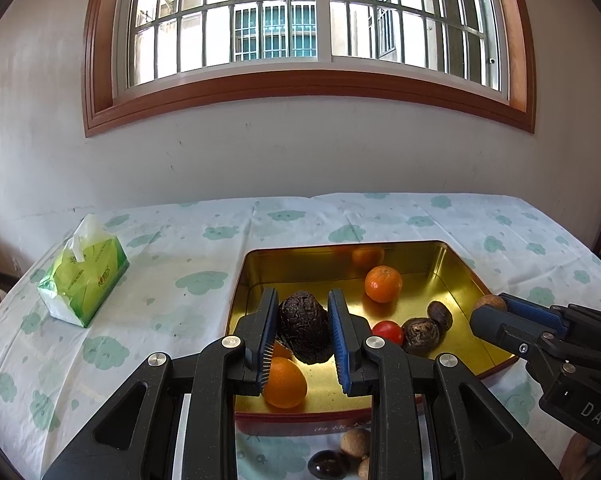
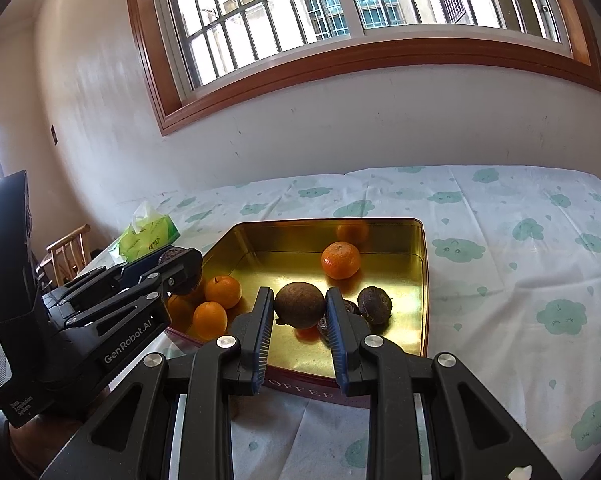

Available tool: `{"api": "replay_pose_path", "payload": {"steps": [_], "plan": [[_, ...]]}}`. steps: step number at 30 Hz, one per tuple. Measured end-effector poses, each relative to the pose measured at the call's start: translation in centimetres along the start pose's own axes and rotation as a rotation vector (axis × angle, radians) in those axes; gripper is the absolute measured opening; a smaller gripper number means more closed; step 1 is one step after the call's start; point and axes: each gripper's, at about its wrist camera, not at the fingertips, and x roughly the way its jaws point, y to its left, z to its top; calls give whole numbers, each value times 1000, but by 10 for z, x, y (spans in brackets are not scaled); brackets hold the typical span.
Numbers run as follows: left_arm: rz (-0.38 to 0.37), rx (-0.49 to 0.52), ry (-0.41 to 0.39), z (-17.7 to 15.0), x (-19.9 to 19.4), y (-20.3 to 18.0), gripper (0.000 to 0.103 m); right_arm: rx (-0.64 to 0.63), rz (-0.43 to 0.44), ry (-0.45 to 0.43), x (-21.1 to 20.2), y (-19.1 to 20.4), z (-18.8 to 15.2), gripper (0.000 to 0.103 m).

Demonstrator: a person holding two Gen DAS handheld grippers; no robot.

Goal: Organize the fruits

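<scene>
Gripping wrinkled dark fruit (image 1: 303,330) upright, long axis vertical, left gripper (image 1: 303,336).

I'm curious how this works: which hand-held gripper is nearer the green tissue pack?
Left. The left hand-held gripper, holding a dark wrinkled fruit, is at the tin's side facing the tissue pack; the right hand-held gripper is at the tin's opposite side.

Daylight's pouring through the barred window (image 1: 316,20) ahead of me, panes nearly blown out. The gold tin (image 1: 456,280) throws warm glare and mirrors the fruit. Heavy fisheye bending, black corners, everything pretty sharp otherwise
</scene>
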Motion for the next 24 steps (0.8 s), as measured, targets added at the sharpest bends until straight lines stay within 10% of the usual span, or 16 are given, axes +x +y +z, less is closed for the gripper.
{"api": "replay_pose_path", "payload": {"steps": [24], "plan": [[-4,11,4,2,24,0,26,11,-2,8,15,-5,1,24]]}}
